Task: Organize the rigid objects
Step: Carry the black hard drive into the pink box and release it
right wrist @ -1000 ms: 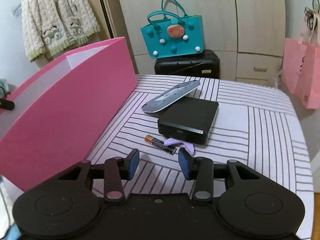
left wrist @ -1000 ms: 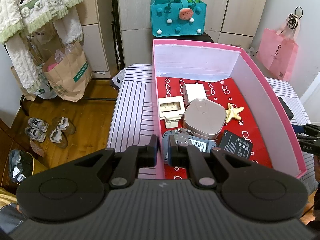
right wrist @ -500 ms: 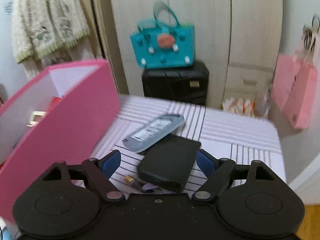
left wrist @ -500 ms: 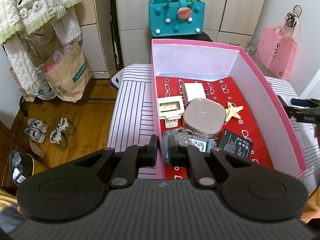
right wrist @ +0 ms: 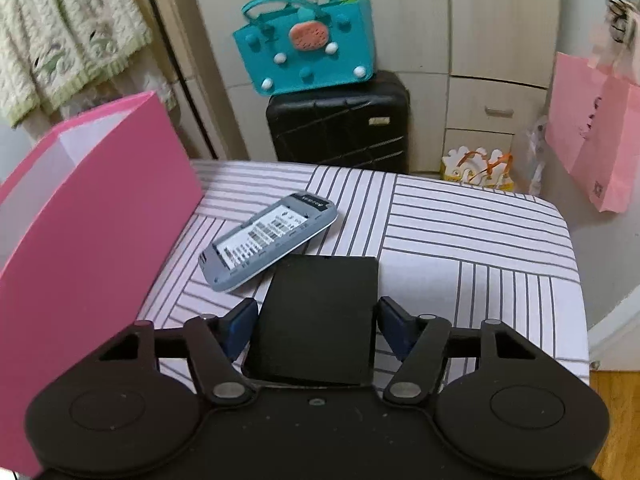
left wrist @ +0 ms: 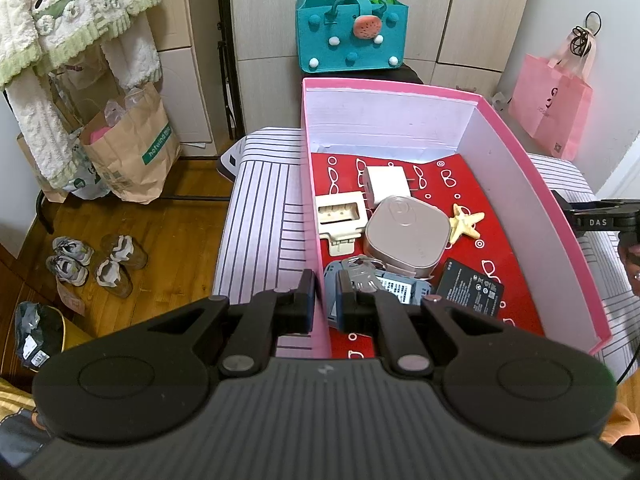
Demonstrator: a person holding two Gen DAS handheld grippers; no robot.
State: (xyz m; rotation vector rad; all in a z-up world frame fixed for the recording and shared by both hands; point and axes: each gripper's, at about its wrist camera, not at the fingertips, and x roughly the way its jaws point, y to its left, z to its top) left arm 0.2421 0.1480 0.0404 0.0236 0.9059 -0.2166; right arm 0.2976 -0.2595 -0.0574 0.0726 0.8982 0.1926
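Currently the left tool point(left wrist: 323, 294) is pinched on the left wall of the open pink cardboard box point(left wrist: 532, 184), one finger outside the wall and one inside.

The box is set on the striped white-and-grey tabletop point(right wrist: 472, 232), along its left part, with the far end near the far edge. On the box's red patterned liner are seen:
- a white plug adapter point(left wrist: 386, 184) toward the far end
- a beige plastic clip holder point(left wrist: 340, 216) against the left wall
- a rounded taupe case point(left wrist: 406, 236) in the middle
- a cream starfish figure point(left wrist: 466, 222) just right of the case
- a grey-blue device with keys on it point(left wrist: 372, 284) at the near left
- a flat black battery pack point(left wrist: 470, 290) at the near right

The right tool point(right wrist: 316, 326) is spread, its jaws having just been closing, and the flat black rectangular box point(right wrist: 320, 312) lies between the blue pads. A gap is seen on each side, so no grip is made. The black box rests on the tabletop, right of the pink box wall point(right wrist: 92, 232). A grey-blue handset with a barcode label point(right wrist: 268, 240) lies beyond it, toward the far edge; whether its near end touches the black box cannot be told.

In the left view the right tool point(left wrist: 600, 216) is seen past the pink box's right wall.
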